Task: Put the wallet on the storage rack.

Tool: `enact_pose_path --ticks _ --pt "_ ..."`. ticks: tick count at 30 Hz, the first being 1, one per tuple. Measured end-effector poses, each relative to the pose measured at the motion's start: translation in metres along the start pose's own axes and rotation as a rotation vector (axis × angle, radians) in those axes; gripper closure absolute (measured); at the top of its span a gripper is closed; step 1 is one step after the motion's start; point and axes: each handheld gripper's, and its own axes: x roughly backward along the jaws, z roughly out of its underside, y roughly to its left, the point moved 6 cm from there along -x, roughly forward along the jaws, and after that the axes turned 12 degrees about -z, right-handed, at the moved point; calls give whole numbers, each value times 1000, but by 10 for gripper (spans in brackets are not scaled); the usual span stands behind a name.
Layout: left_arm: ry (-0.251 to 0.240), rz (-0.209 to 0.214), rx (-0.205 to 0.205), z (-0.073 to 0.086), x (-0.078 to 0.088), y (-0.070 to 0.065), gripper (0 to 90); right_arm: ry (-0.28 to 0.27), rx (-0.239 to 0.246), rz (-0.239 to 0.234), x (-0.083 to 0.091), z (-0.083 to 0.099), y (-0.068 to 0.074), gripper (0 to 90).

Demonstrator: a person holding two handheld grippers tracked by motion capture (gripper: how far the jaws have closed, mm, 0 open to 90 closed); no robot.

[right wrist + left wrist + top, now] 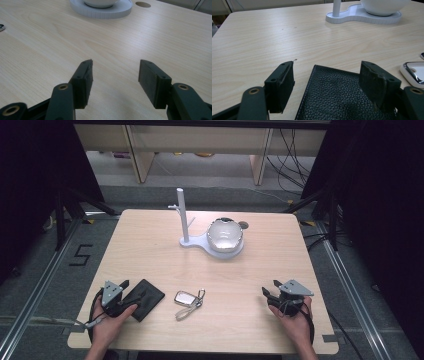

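Wallet (144,298), black and of grained leather, is seen lying flat near the front left of the table (150,250); one such wallet is counted. In the left gripper view its stitched edge and corner (337,92) are seen between the two black jaws, which stand apart on either side of it, and no pad is seen pressing on the leather. The left gripper (121,289) is held low in the person's left hand (107,320), just at the wallet's left edge.

Just to the right of the wallet, one silver key fob (185,298) with a ring and a loop attached is seen on the wood; its chromed corner (414,72) is caught in the left gripper view, close beside the wallet but apart from it.

Farther back, at the middle of the table, one white stand (210,244) is placed, with one upright post (182,215) and one round pale bowl (225,234) on its tray.

At the front right, well apart from the wallet, the right gripper (270,292) is held in the right hand (295,320). Its jaws are spread wide, with bare wood alone between them.
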Motion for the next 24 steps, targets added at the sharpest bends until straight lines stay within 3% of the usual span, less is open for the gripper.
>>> enact_pose_path --ticks 3,5,6,10,12,14,15,16,17,18,22,24 --pt "41 0 35 2 0 1 322 21 -11 -9 -1 1 3 455" --pt "68 19 75 3 -1 1 346 25 8 -6 -1 1 3 451" --pt "80 23 82 3 -1 1 355 32 -10 -16 -1 1 4 449" --pt "111 33 95 -6 1 0 380 19 -5 -18 -2 0 2 443" --pt "162 35 100 -10 2 2 384 19 -9 -24 -1 0 1 439" --pt "223 33 75 -12 0 3 384 31 -35 -39 -1 1 2 436" --pt "266 49 65 -14 -1 3 383 27 -38 -34 -1 1 2 436" --pt "279 64 61 -15 -3 4 382 26 -43 -51 -2 1 2 435" --pt "321 76 37 -17 -4 6 379 30 -44 -61 -1 1 2 435" --pt "361 91 3 -18 -5 8 374 19 -28 -31 -1 1 0 435" --pt "482 121 -62 -21 -12 11 368 30 -51 -44 -1 2 -1 435" --pt "502 112 -67 -22 -16 12 370 22 -40 -36 -1 1 -2 435"
